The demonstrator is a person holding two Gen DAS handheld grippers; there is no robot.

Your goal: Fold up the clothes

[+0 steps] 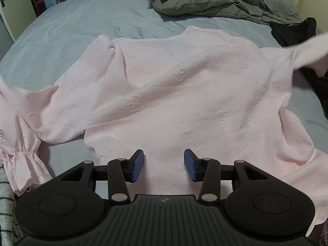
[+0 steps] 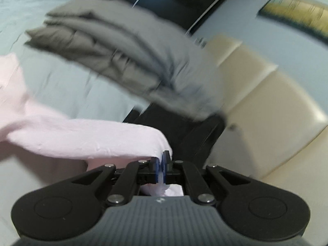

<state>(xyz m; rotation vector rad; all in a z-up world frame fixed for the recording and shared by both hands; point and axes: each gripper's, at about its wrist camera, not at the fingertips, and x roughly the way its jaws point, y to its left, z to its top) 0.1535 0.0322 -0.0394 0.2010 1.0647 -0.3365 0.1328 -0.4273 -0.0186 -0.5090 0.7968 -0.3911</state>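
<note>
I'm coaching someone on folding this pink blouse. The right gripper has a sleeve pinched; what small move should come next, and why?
Probably carry the lifted sleeve inward and lay it across the pink blouse. The right gripper is shut on that sleeve's end, raised off the bed, while the body lies spread fairly flat. The left gripper hovers open at the hem, free to steady it.

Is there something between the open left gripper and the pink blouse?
Nothing visible. The left gripper is open right over the hem of the pink blouse, which lies spread on the bed.
</note>
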